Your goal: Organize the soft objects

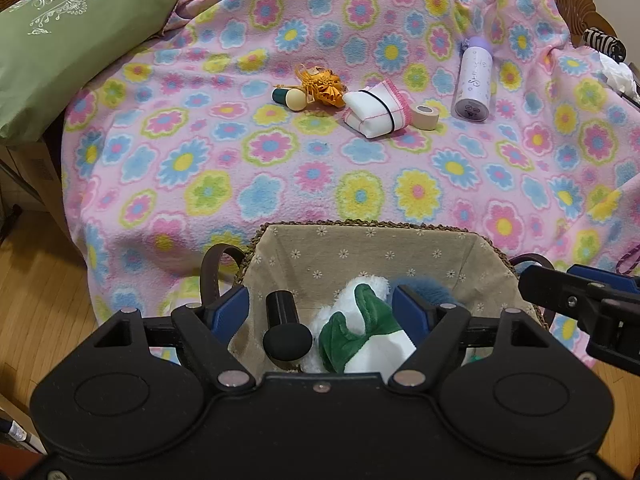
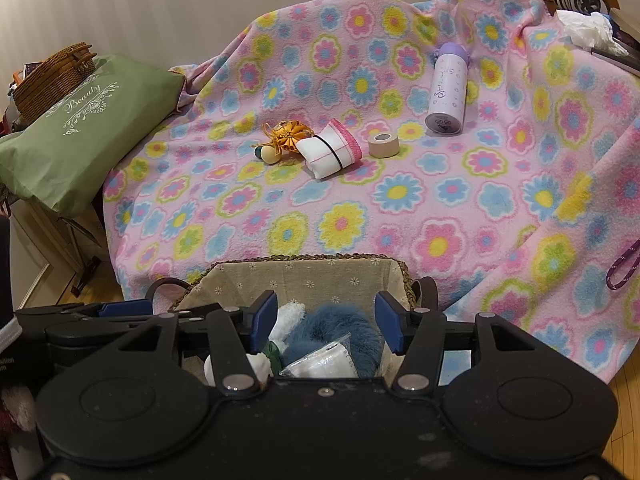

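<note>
- Blue-padded jaws of the left gripper [image 1: 322, 306] stand apart over the basket [image 1: 360, 227], pressing on nothing; a white-and-green plush toy [image 1: 356, 332] and a black cylinder with a rounded end [image 1: 285, 326] lie below, between them.
- Right gripper [image 2: 326, 322] likewise hangs with its jaws parted above the same basket, gripping nothing; beneath it sit a blue furry item [image 2: 332, 334] and a clear packet with something white inside [image 2: 324, 360], though what the packet holds is hard to make out.
- Lining the basket is beige cloth with small daisies; its rim is braided, and dark brown handles loop at either side.
- Beyond the basket, a pink fleece blanket with flowers [image 1: 320, 168] covers the surface.
- On the blanket, well apart from the basket: a white folded cloth with pink trim [image 1: 374, 112] bound by a black band, an orange frilly bundle [image 1: 324, 86], a small beige-tipped green piece [image 1: 288, 98], a roll of tan tape [image 1: 425, 116], and a lilac bottle [image 1: 474, 80] lying down.
- Left of the blanket rests a green cushion [image 1: 64, 40].
</note>
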Available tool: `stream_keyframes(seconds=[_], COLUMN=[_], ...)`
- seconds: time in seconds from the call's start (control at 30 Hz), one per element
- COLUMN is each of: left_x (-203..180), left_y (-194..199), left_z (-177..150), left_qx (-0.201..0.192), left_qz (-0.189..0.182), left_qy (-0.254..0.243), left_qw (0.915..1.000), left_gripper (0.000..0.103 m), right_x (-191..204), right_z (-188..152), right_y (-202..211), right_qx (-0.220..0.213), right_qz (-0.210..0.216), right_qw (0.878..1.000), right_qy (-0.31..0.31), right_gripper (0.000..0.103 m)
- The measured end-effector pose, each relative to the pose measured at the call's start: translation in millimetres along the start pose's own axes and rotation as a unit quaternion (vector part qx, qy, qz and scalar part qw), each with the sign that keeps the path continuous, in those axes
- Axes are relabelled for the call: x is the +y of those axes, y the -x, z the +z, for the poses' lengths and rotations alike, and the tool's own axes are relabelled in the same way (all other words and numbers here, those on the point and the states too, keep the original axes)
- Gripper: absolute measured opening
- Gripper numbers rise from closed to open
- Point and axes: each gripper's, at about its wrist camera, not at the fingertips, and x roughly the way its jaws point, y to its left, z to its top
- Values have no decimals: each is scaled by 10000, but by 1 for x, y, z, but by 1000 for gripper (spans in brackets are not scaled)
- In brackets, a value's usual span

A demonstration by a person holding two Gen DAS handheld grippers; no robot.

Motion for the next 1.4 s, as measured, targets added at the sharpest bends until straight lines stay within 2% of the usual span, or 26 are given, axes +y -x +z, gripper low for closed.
stream_keyframes(seconds=[0.53,0.9,1.03,1.1,1.17,1.4], left_x=[1,0,5,9,10,13], left_y=[1,5,8,8,9,8], left_z=[-1,1,6,11,17,52], left_qx=[-20,-110,-192,-217,-283,-656], left_qz=[30,56,61,51,75,109], left_qy=[-3,-21,74,91,45,-321], left_qw=[10000,9999,9998,9997,9996,9973], left_gripper=[75,75,76,84,85,90], right_x=[-2,-2,-2,-1,-1,0], right_z=[0,3,8,13,19,48], right_y=[2,4,8,10,13,13], right_qx=[-21,-132,-291,-426,-606,-1154], right_qz=[-8,-48,-146,-221,-285,-542], right_qw=[10000,9999,9993,9984,9970,9881], right_qy=[-20,37,177,299,390,860], right_gripper=[60,75,85,97,103,103])
